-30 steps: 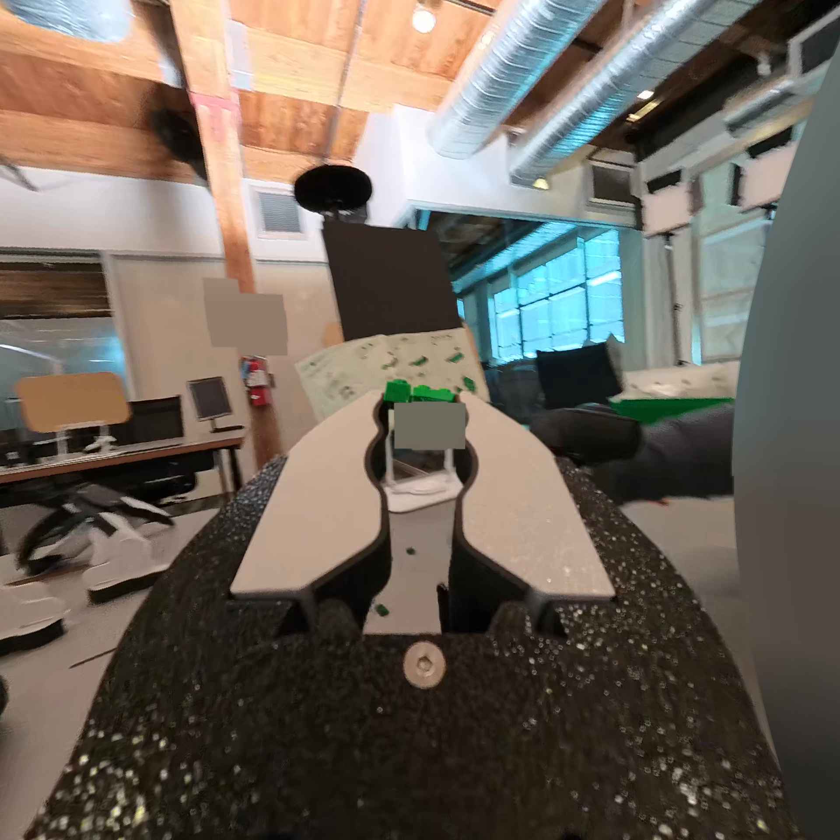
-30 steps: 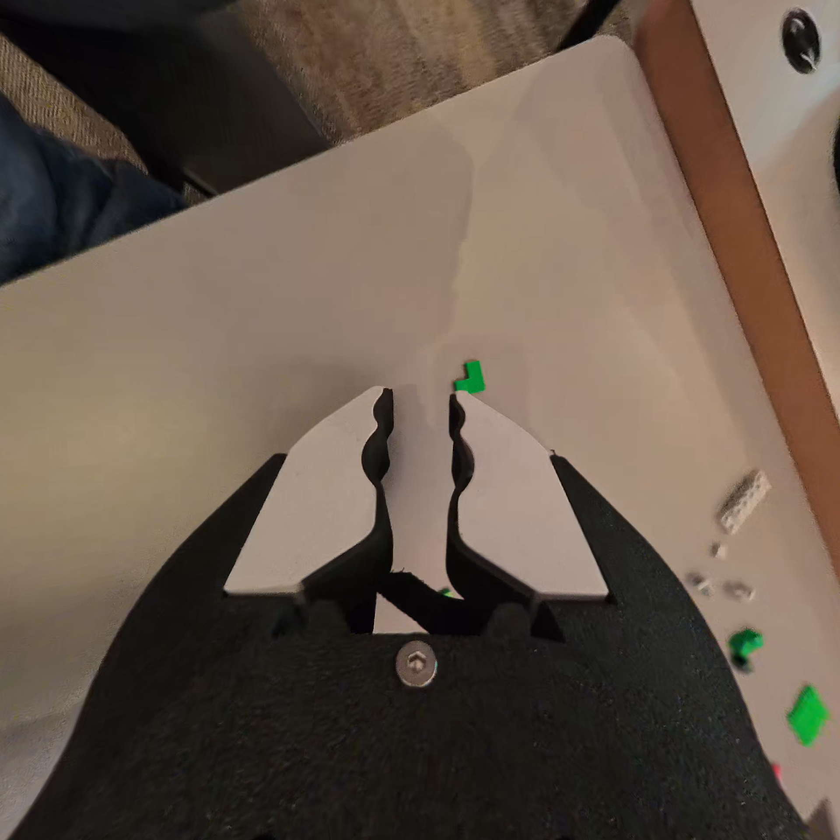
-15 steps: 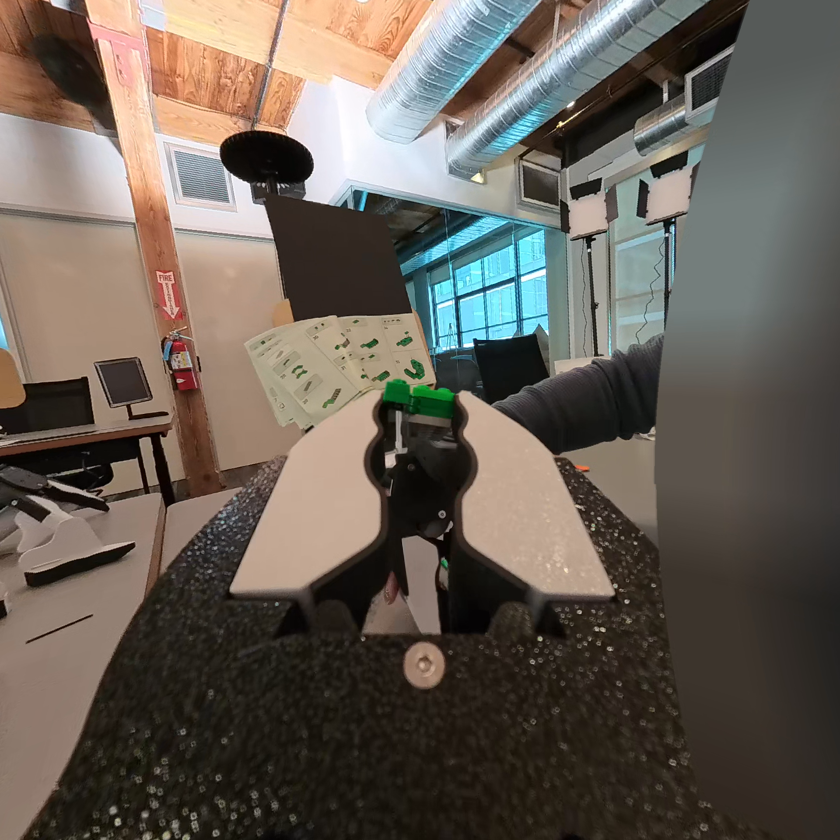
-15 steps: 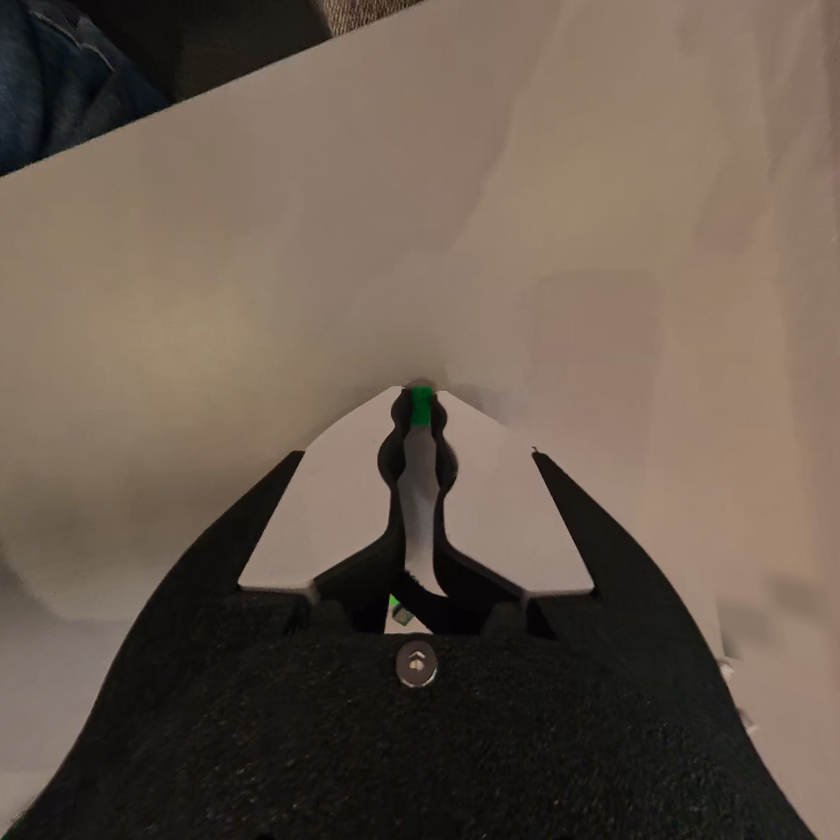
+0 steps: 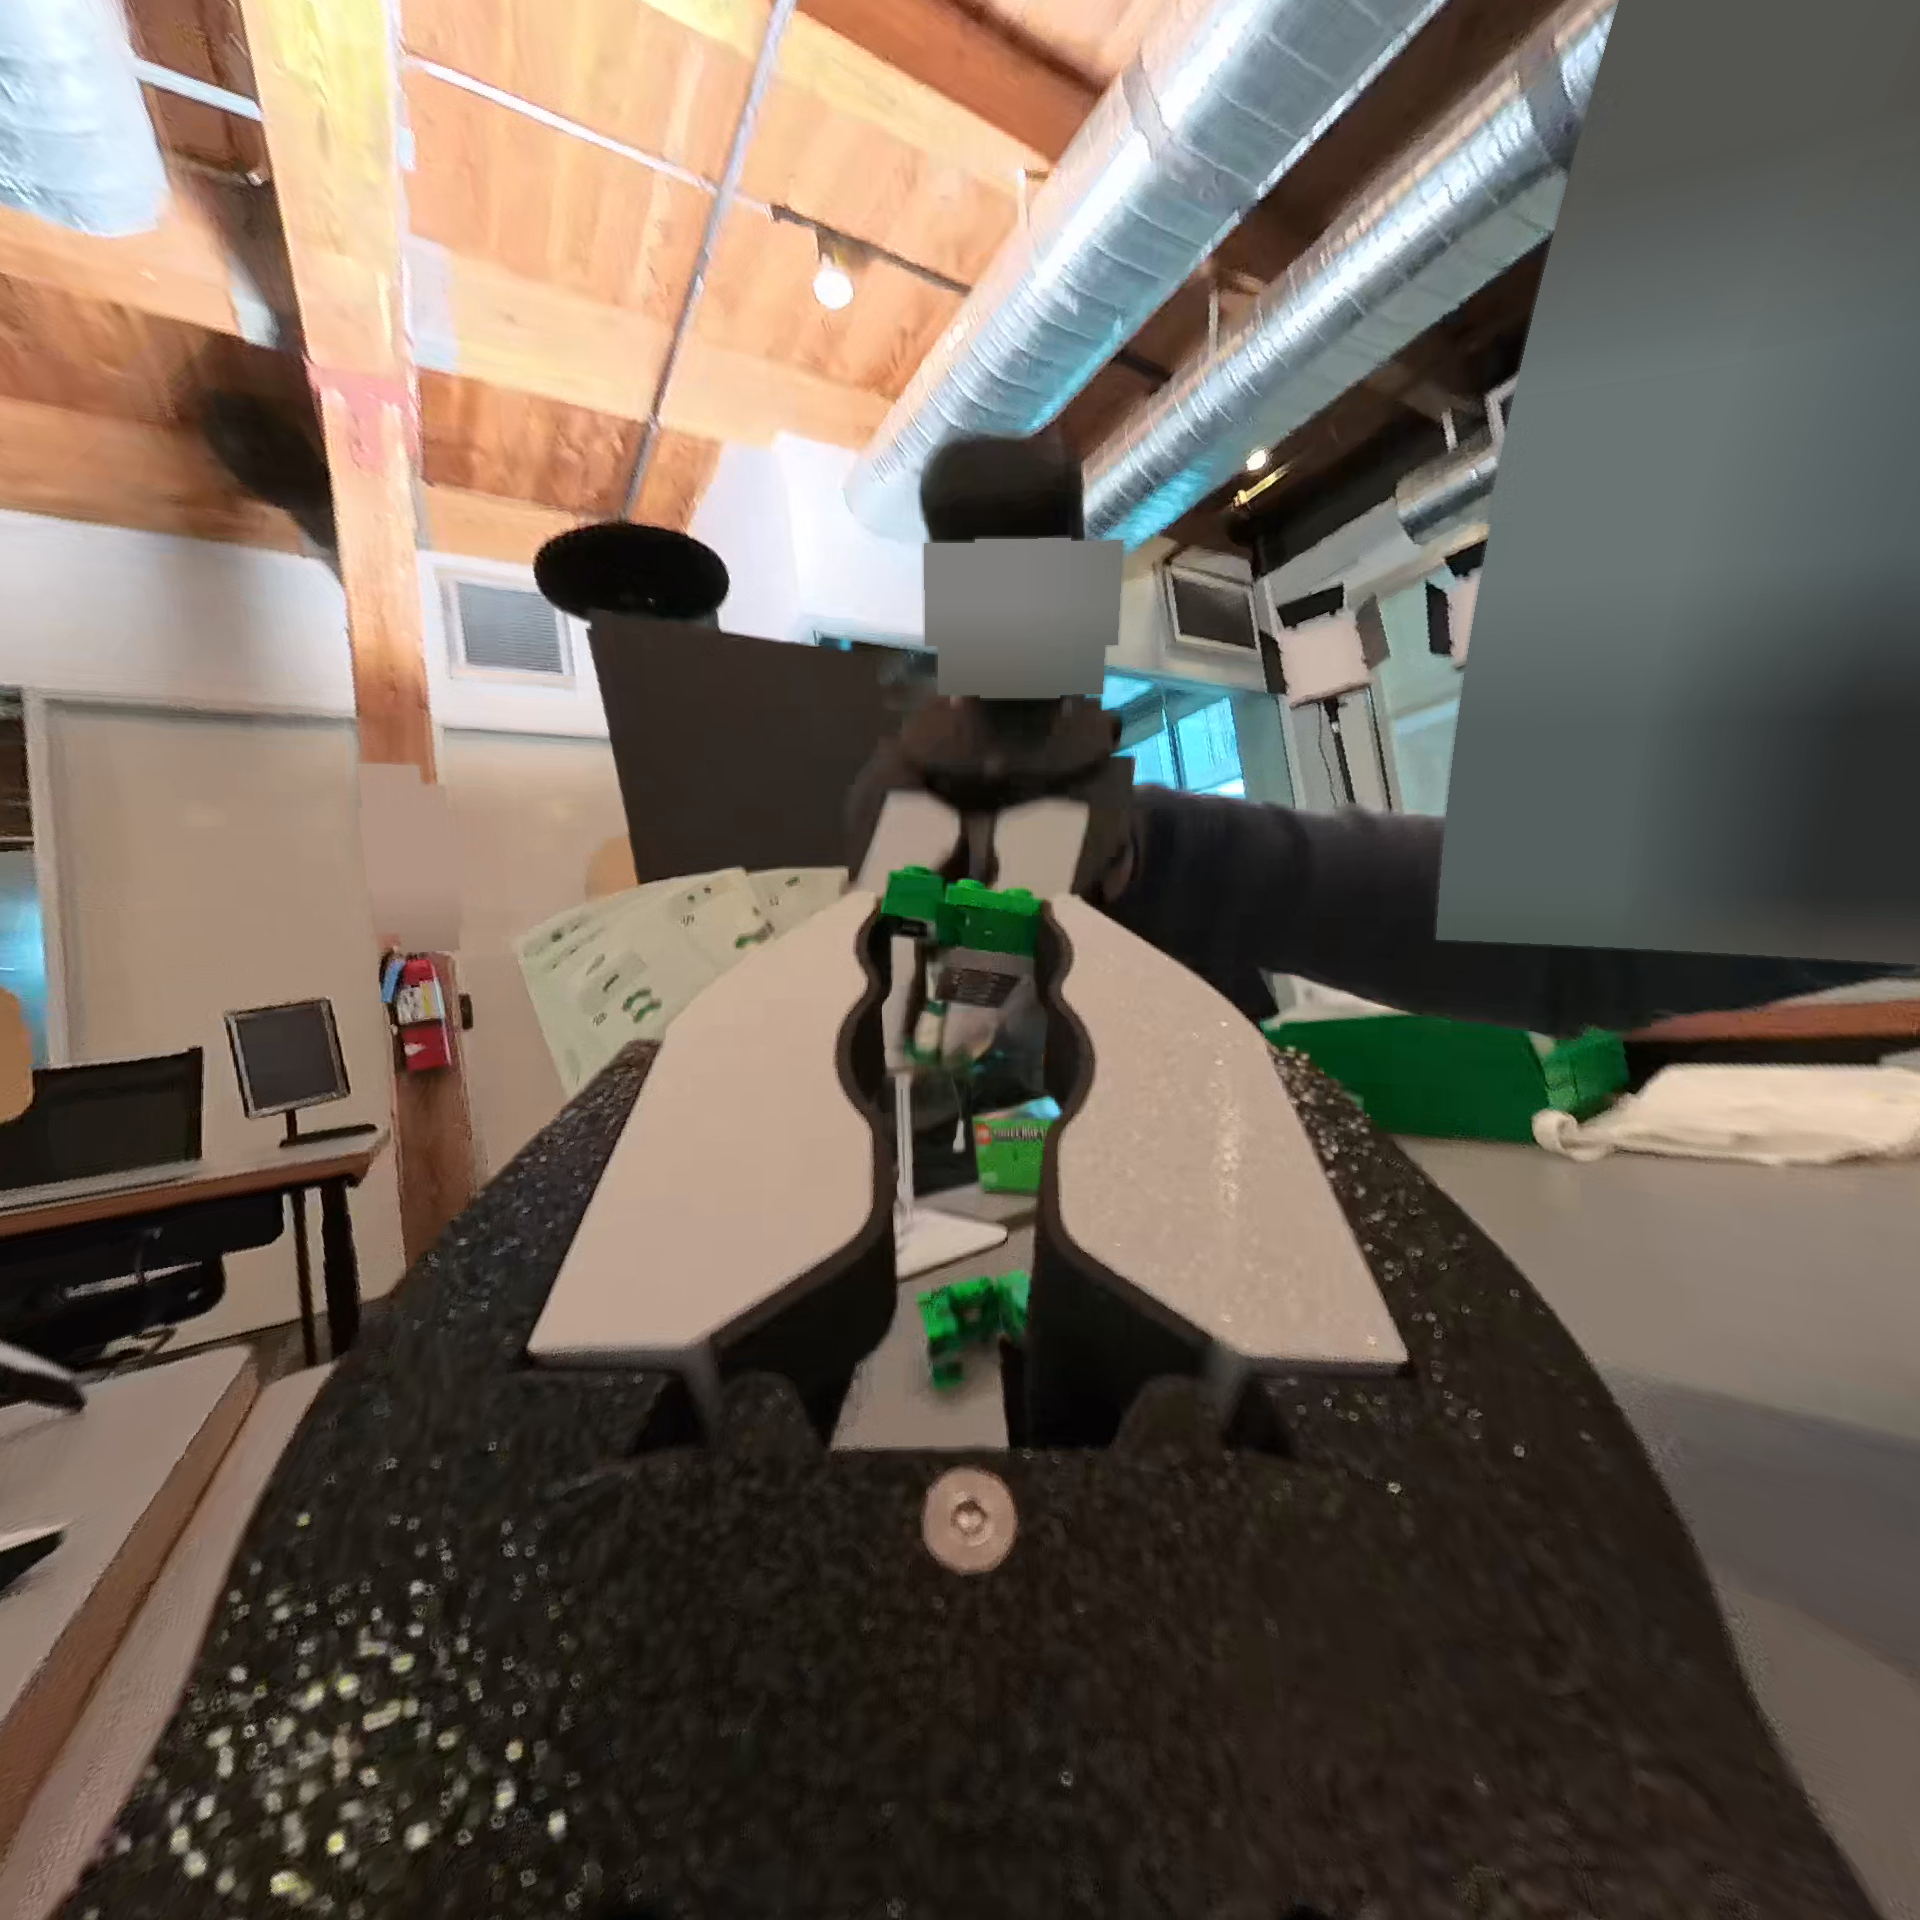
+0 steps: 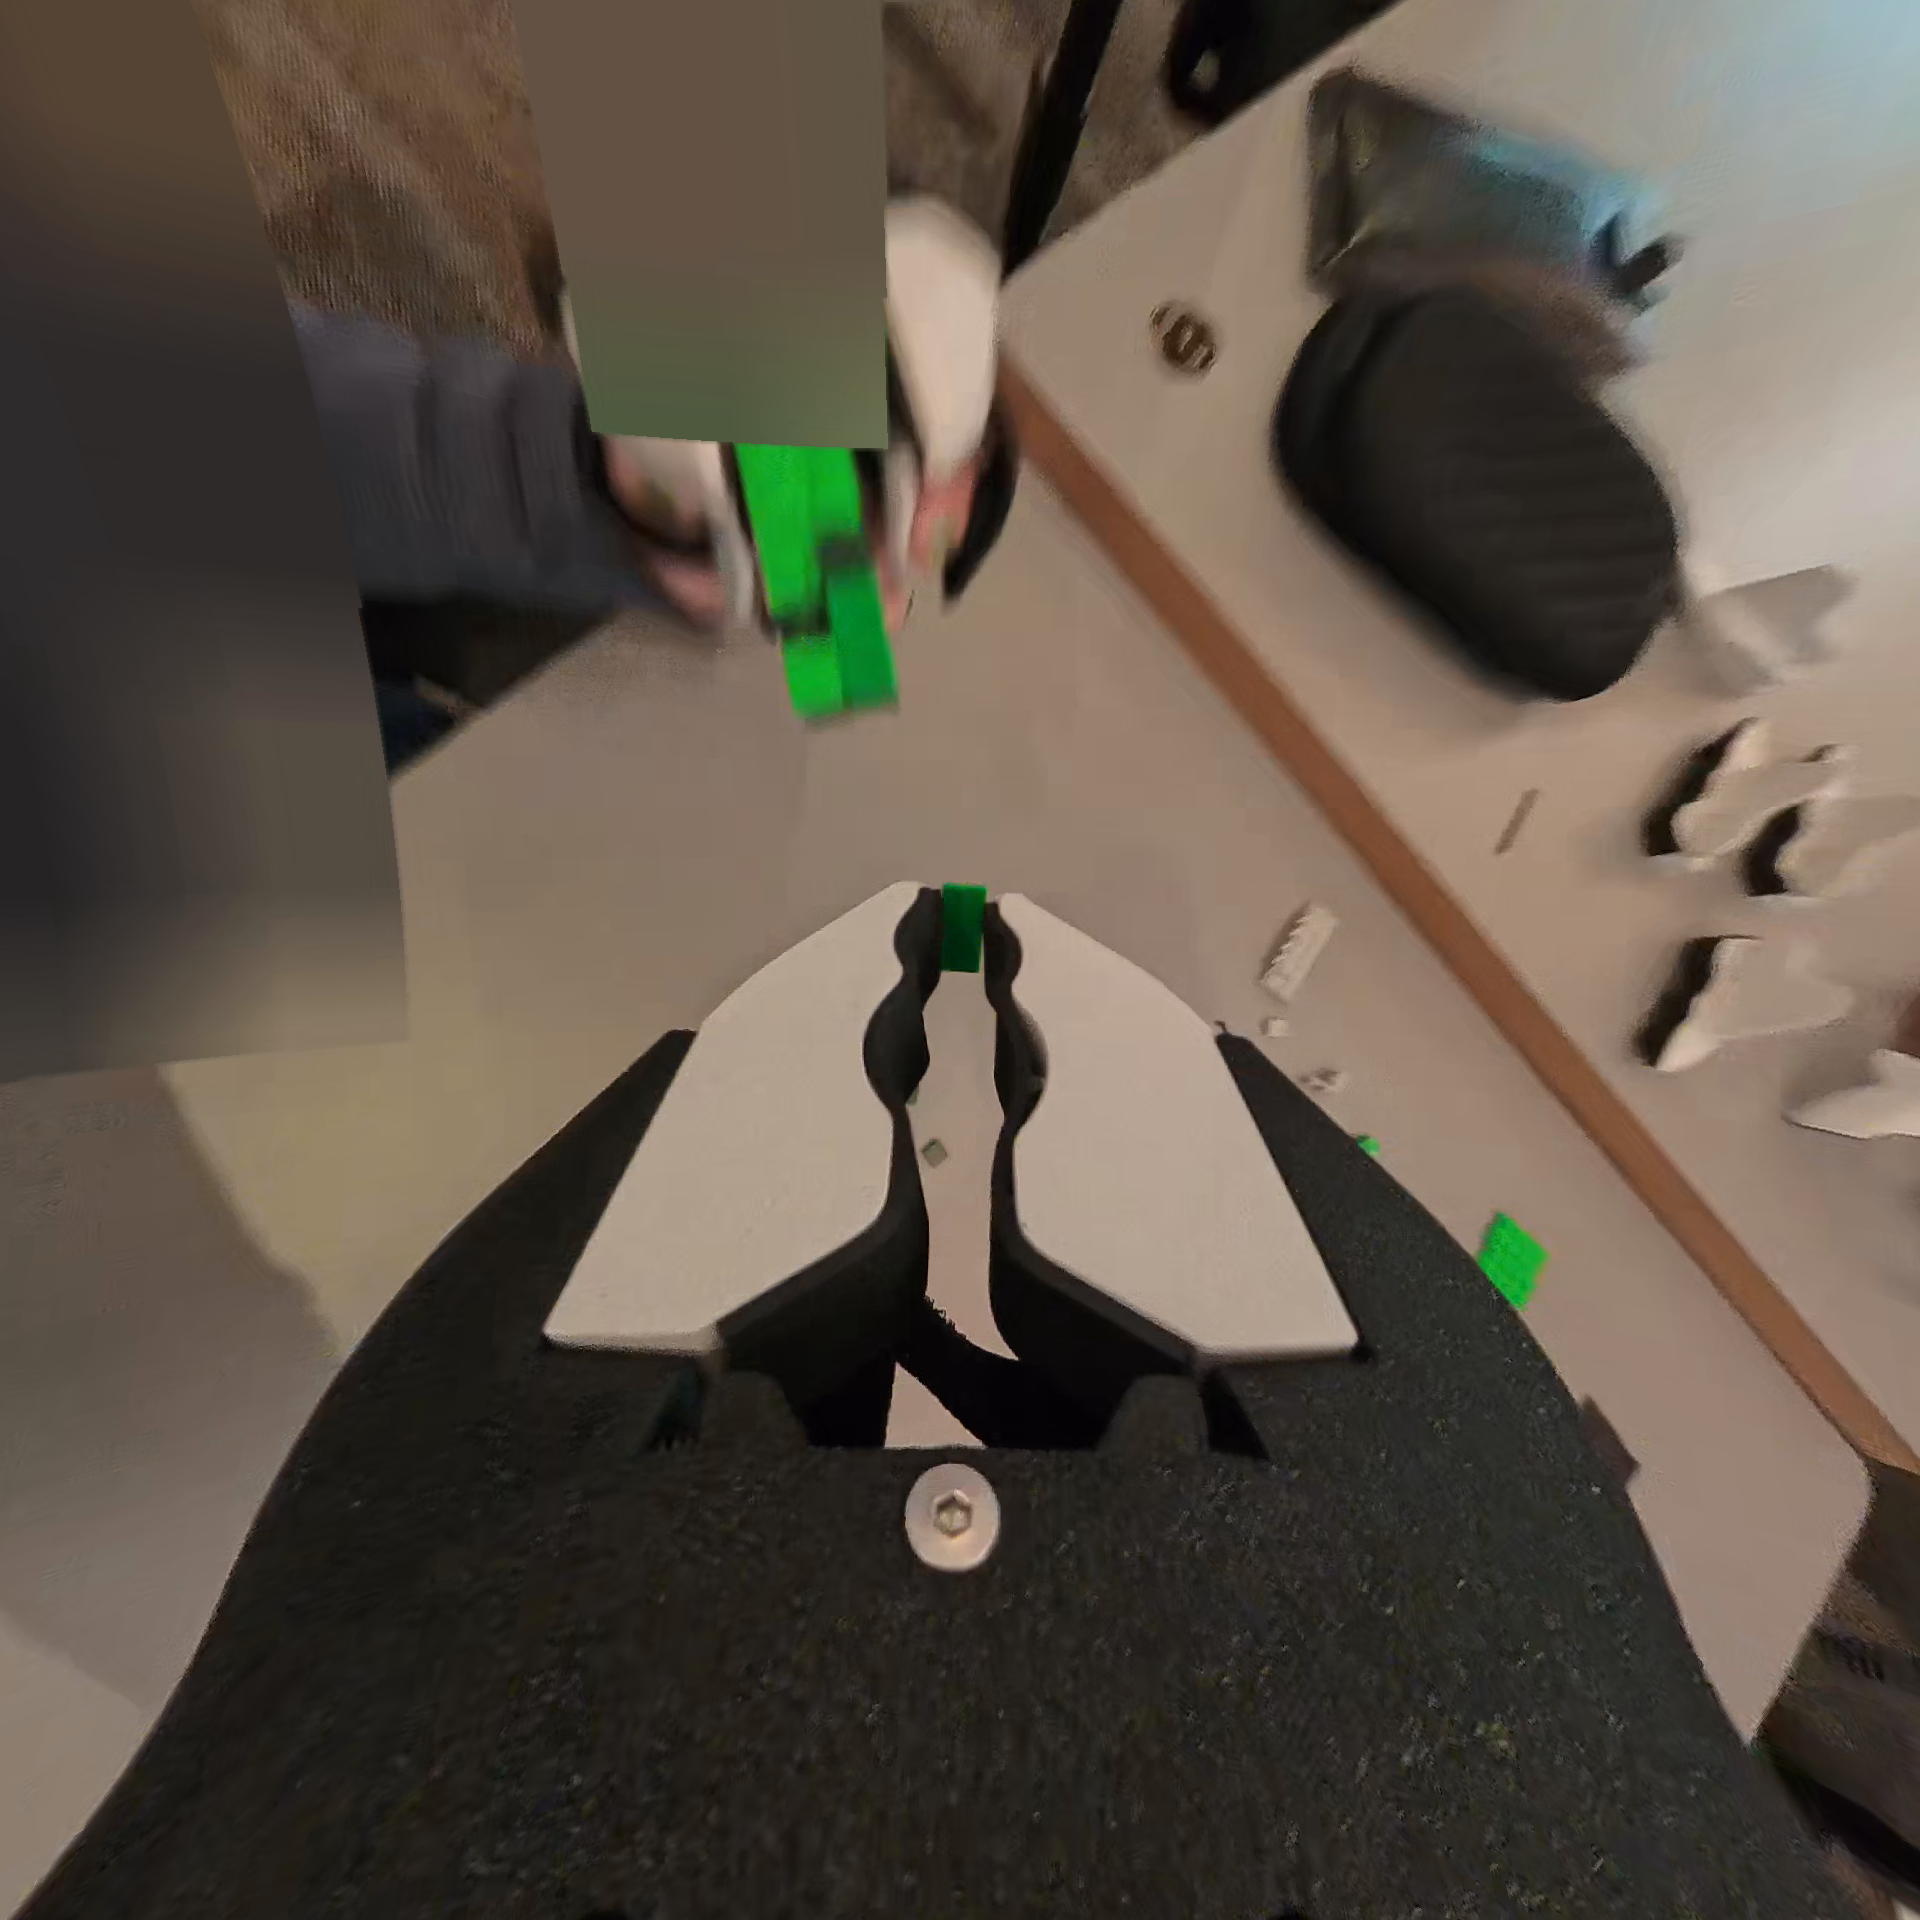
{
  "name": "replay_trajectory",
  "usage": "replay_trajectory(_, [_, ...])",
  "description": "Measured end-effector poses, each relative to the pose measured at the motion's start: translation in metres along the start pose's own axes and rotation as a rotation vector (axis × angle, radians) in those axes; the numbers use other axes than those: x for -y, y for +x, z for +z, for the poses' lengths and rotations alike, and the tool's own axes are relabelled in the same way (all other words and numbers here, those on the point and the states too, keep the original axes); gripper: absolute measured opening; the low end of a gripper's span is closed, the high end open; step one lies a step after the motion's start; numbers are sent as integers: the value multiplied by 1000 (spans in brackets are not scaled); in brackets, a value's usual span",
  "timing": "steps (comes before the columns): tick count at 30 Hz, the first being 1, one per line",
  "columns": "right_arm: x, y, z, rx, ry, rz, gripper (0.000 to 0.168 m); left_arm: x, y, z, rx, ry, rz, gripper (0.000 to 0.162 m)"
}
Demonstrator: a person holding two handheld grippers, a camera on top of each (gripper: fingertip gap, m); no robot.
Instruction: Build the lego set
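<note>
While I am holding both grippers up off the table (image 6: 1195,727), risks are running left to right as follows.

Left gripper (image 5: 961,920): it is pinching the green assembly (image 5: 961,914) at the very fingertips, the studs poking just above the pads. I am judging this a shallow hold; any sideways push from the other tool could be rotating the assembly in the pads or popping it out. Behind it the instruction sheet (image 5: 665,956) is leaning upright, so I cannot be checking the step without looking past the tool.

Between the tools: the right wrist view is showing the assembly (image 6: 826,582) ahead of my tip, well apart and blurred, so both hands are likely moving. If I am closing the gap at this pace, the parts may be meeting skewed and the studs not seating.

Right gripper (image 6: 961,925): pressed nearly together on a small green plate (image 6: 962,927), gripped edge-on at the tip. It is thin; I am expecting it to twist or flick free under pressing force. I cannot tell which way its studs are facing.

Right of that, loose bricks (image 6: 1512,1257) are lying near the table edge; a dropped plate landing there could be lost among them or bounce off.
</note>
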State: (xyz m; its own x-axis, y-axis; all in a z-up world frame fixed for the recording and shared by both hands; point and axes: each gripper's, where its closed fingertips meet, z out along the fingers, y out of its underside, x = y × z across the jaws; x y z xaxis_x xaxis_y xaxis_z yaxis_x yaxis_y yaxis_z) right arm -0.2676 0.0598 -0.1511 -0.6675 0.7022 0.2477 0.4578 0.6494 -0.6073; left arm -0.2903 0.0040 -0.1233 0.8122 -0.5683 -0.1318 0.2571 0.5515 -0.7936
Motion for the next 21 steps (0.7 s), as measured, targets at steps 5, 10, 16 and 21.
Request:
replay_trajectory(5, [44,-28,-47,43,25,16,7,-20,22,34,13,30,-87,26])
replay_trajectory(10, [33,-50,-37,93,-145,15,7,-27,35,47,8,7,-125,26])
replay_trajectory(16, [32,-49,-33,91,-201,2,7,-23,43,51,-21,11,-121,26])
replay_trajectory(21, [28,-50,-30,105,-248,-22,7,-24,43,51,-27,17,-137,25])
